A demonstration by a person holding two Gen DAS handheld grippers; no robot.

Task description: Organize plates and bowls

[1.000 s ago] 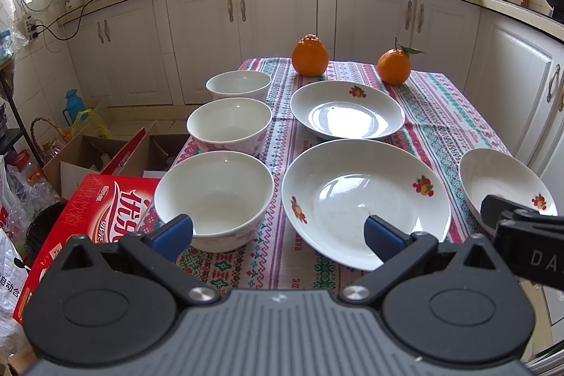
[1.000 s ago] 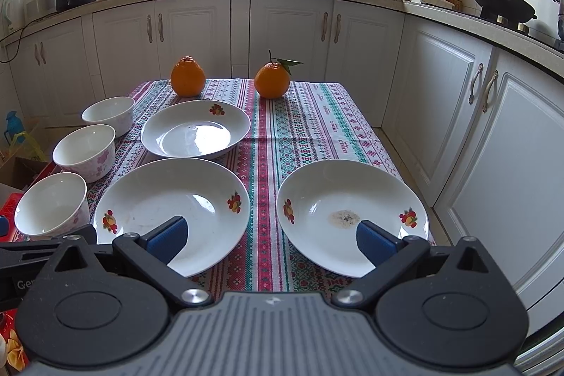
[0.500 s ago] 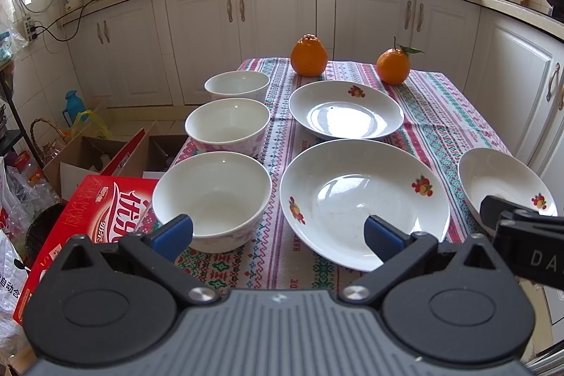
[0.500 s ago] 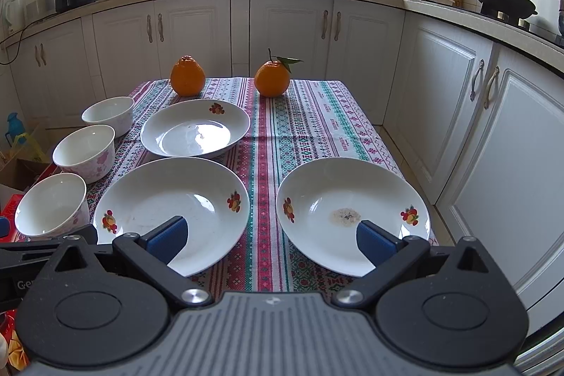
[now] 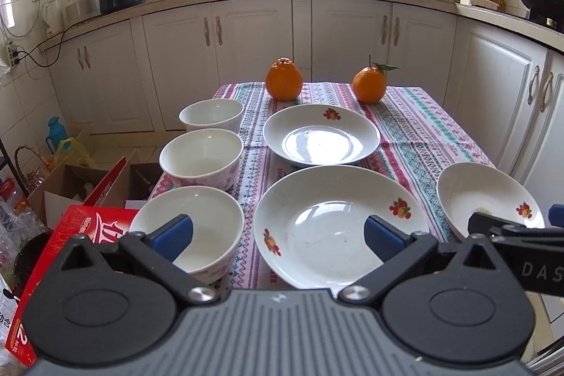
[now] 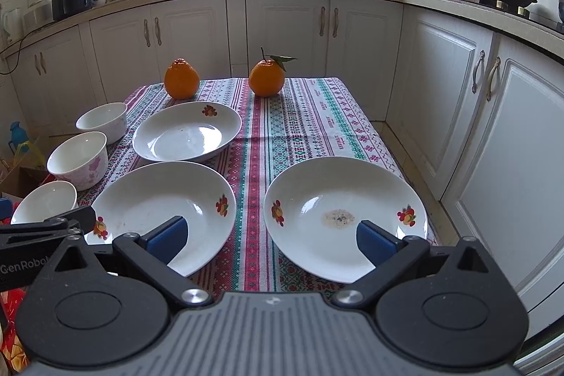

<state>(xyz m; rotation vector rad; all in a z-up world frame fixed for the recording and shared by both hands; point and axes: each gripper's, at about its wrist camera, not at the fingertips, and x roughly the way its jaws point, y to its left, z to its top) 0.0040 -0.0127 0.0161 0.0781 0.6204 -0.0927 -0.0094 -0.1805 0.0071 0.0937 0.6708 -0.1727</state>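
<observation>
Left gripper [image 5: 278, 236]: spread wide, holding nothing.
Right gripper [image 6: 271, 236]: spread wide, empty.
Right view only: crumb patch [image 6: 339, 219] in right plate [image 6: 317, 192].
Left view only: red carton [image 5: 70, 235].

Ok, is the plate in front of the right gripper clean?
No, the plate in front of the right gripper has a speckled patch of residue near its centre.

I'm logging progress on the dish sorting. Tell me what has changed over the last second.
Only the viewpoints shifted: both cameras tilted up slightly, so the dishes sit lower and more of the kitchen wall shows. The left gripper and right gripper keep their jaws open and empty. Nothing was taken or released. The three bowls, three plates and two oranges rest where they were on the tablecloth.
</observation>
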